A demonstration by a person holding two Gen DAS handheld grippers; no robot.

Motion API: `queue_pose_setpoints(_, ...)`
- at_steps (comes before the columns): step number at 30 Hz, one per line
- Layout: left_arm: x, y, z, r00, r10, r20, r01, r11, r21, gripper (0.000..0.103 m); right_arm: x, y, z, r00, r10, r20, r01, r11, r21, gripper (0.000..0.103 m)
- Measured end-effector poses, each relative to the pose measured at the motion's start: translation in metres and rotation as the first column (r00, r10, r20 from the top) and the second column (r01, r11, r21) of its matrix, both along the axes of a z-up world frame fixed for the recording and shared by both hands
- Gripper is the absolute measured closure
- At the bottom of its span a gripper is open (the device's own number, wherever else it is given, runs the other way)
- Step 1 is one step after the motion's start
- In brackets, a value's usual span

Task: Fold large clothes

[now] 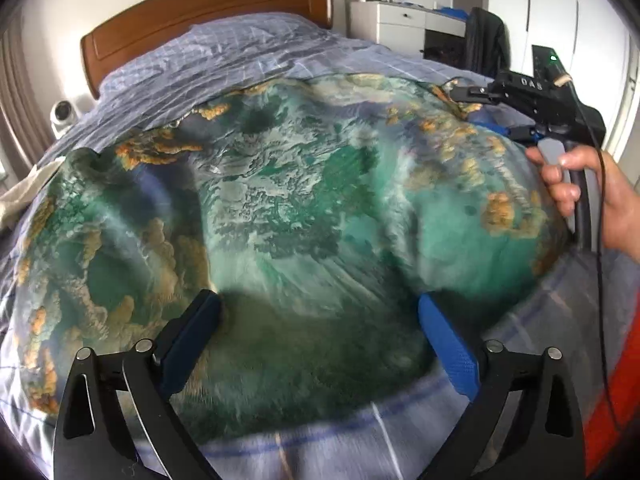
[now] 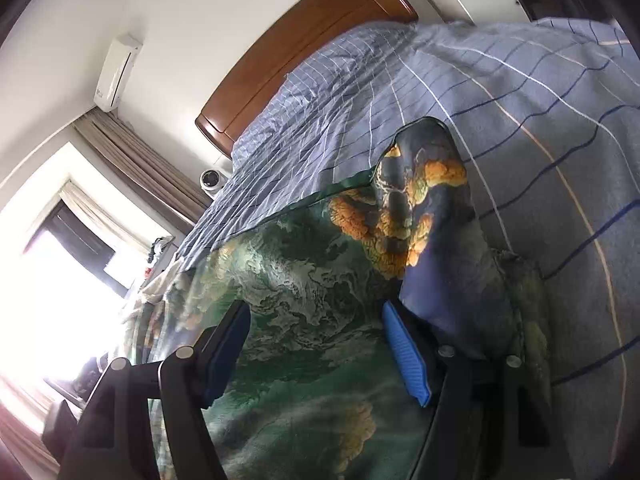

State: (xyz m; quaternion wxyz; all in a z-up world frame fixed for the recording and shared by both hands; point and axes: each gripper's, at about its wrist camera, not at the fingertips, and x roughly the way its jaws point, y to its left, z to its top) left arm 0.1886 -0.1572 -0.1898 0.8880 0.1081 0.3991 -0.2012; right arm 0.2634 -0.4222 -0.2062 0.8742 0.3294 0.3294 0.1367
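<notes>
A large garment (image 1: 304,208) printed in green, teal and orange lies spread on the bed. My left gripper (image 1: 320,304) is open, its blue pads wide apart just above the garment's near edge, holding nothing. My right gripper (image 2: 316,312) is open over the cloth (image 2: 304,280); a folded-up flap (image 2: 436,208) of the garment rises beside its right pad. The right gripper's body and the hand holding it show in the left wrist view (image 1: 532,96) at the garment's far right edge.
The bed has a blue-grey checked cover (image 1: 248,52) and a wooden headboard (image 1: 208,12). A white desk (image 1: 392,20) with a dark chair (image 1: 486,40) stands at the back right. A small white camera (image 1: 63,114) sits left of the bed. A bright window (image 2: 52,280) is at the left.
</notes>
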Motion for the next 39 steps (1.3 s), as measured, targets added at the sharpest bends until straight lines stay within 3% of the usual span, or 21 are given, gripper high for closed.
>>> queue_pose_setpoints(2,-0.012,0.006,0.020,1.000,-0.016,0.007,0.017,0.999,-0.039,0.008,-0.011,-0.014,0.017,0.999,-0.025,-0.025,0.026,0.998,0.060,0.032)
queue_pose_setpoints(4,-0.017,0.012,0.039,0.999,-0.020,0.041,0.023,0.996,-0.087,0.008,-0.044,-0.033,0.039,0.997,-0.078,0.019,0.076,0.990,0.121,0.032)
queue_pose_setpoints(8,-0.005,0.006,0.061,0.997,-0.033,0.072,0.046,0.981,-0.188,0.008,-0.115,-0.058,0.052,0.988,-0.156,0.008,0.153,0.975,0.162,0.032)
queue_pose_setpoints(11,0.008,-0.015,0.053,0.995,-0.056,0.078,0.070,0.978,-0.195,0.008,-0.164,-0.055,0.037,0.978,-0.191,-0.087,0.205,0.960,0.193,0.030)
queue_pose_setpoints(14,0.019,-0.033,0.031,0.995,-0.089,0.036,0.095,0.975,-0.200,0.008,-0.202,-0.028,0.017,0.978,-0.157,-0.136,0.191,0.937,0.294,0.030)
queue_pose_setpoints(16,0.031,-0.044,0.001,0.995,-0.085,-0.044,0.076,0.983,-0.164,0.006,-0.207,-0.009,0.006,0.981,-0.127,-0.146,0.171,0.922,0.346,0.030)
queue_pose_setpoints(17,0.033,-0.046,-0.011,0.995,-0.087,-0.038,0.081,0.986,-0.145,0.004,-0.202,-0.002,0.000,0.981,-0.116,-0.153,0.164,0.921,0.354,0.030)
queue_pose_setpoints(20,0.032,-0.046,-0.015,0.996,-0.084,-0.037,0.078,0.986,-0.146,0.001,-0.178,0.003,-0.016,0.964,-0.180,-0.196,0.232,0.931,0.283,0.032)
queue_pose_setpoints(26,0.033,-0.046,-0.015,0.994,-0.099,-0.050,0.092,0.988,-0.127,0.001,-0.147,-0.006,-0.023,0.887,-0.382,-0.260,0.454,0.824,0.339,0.025)
queue_pose_setpoints(27,0.033,-0.047,-0.014,0.994,-0.099,-0.048,0.093,0.988,-0.123,0.001,-0.146,-0.008,-0.025,0.877,-0.407,-0.256,0.477,0.805,0.353,0.031)
queue_pose_setpoints(28,0.033,-0.047,-0.013,0.994,-0.102,-0.049,0.095,0.988,-0.120,0.001,-0.146,-0.008,-0.024,0.865,-0.430,-0.258,0.498,0.794,0.349,0.046)
queue_pose_setpoints(31,0.033,-0.047,0.000,0.993,-0.096,-0.071,0.088,0.991,-0.097,0.007,-0.151,-0.005,-0.009,0.870,-0.448,-0.206,0.492,0.818,0.297,0.067)
queue_pose_setpoints(33,0.032,-0.038,0.020,0.995,-0.055,-0.083,0.048,0.995,-0.084,0.017,-0.154,0.003,0.010,0.890,-0.435,-0.139,0.456,0.860,0.229,0.068)
queue_pose_setpoints(36,0.030,-0.016,0.068,0.999,-0.019,-0.047,0.012,0.991,-0.133,0.017,-0.156,0.023,0.049,0.926,-0.376,-0.027,0.377,0.922,0.089,0.069)
queue_pose_setpoints(39,0.038,-0.006,0.122,0.994,-0.082,-0.075,0.063,0.972,-0.225,0.011,-0.161,0.053,0.084,0.954,-0.288,0.087,0.294,0.953,-0.075,0.069)
